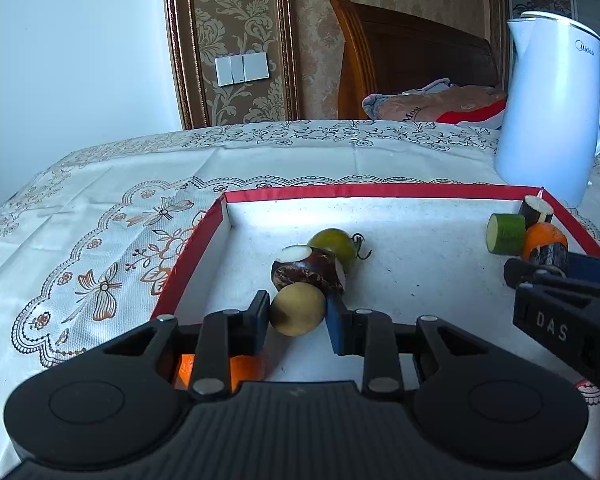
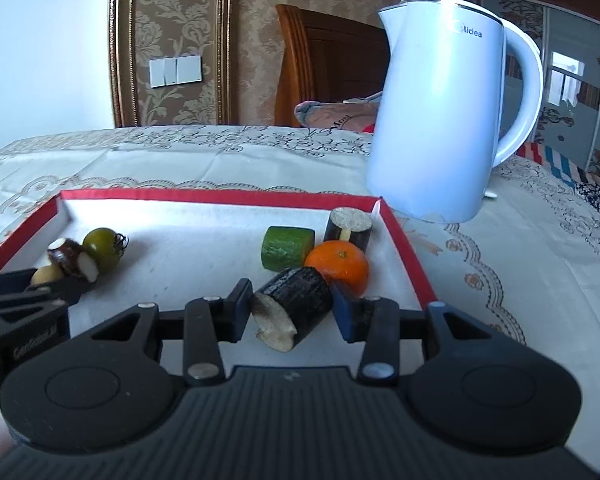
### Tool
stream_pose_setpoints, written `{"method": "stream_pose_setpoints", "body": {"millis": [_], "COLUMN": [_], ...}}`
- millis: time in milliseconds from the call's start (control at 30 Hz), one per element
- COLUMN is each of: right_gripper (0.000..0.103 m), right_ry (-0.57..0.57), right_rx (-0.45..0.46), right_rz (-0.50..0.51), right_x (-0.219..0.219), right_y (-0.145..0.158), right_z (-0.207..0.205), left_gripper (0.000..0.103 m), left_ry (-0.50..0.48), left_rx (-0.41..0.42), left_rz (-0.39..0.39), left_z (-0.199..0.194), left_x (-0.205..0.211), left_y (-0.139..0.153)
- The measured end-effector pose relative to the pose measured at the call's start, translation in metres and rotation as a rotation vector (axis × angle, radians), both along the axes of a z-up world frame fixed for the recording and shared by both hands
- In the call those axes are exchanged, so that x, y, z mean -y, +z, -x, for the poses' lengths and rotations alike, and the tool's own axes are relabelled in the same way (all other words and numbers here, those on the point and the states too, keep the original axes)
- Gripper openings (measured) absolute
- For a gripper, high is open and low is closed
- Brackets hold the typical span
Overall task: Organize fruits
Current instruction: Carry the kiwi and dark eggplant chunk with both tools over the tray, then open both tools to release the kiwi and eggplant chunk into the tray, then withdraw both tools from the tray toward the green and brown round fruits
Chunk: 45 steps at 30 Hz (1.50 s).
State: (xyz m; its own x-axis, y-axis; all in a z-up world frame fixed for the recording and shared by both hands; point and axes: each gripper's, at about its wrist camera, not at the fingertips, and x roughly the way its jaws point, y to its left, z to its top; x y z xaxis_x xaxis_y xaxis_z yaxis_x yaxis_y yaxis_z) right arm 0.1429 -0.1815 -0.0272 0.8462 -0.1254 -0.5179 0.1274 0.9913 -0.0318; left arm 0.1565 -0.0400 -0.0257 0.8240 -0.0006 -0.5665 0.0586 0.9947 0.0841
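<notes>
Both grippers point(image 1: 298, 314) point(image 2: 292, 304) low over tray point(image 2: 220, 194)

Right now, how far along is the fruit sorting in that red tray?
Two clusters already sit in the red tray: a green tomato with a brown chestnut-like piece on the left, and a cucumber chunk, orange and dark cut cylinder on the right. In hand: the left gripper holds a pale round fruit, the right gripper a dark cylinder. Both remain to be placed.
</notes>
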Motion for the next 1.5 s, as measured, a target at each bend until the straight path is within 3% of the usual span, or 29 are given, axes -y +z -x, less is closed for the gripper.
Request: {"method": "stream_pose_setpoints", "body": {"millis": [400, 533, 700, 1000, 1267, 1500], "right_gripper": [0.041, 0.053, 0.053, 0.057, 0.057, 0.059], "right_ry": [0.005, 0.008, 0.010, 0.011, -0.003, -0.055], "right_rx": [-0.009, 0.029, 0.044, 0.086, 0.103, 0.099], "right_rz": [-0.048, -0.035, -0.046, -0.119, -0.122, -0.162], "right_x": [0.007, 0.006, 0.007, 0.028, 0.049, 0.067], "right_y": [0.000, 0.005, 0.008, 0.015, 0.011, -0.002], "right_z": [0.004, 0.012, 0.020, 0.071, 0.125, 0.134], "left_gripper": [0.030, 0.030, 0.030, 0.030, 0.030, 0.030], "left_ry": [0.001, -0.002, -0.014, -0.009, -0.107, -0.224], "left_rx": [0.009, 0.017, 0.029, 0.114, 0.129, 0.091], "left_rz": [0.016, 0.009, 0.018, 0.023, 0.038, 0.071], "left_z": [0.006, 0.010, 0.019, 0.056, 0.104, 0.128], "left_x": [-0.004, -0.004, -0.007, -0.024, -0.023, -0.008], "left_y": [0.002, 0.003, 0.005, 0.017, 0.021, 0.019]}}
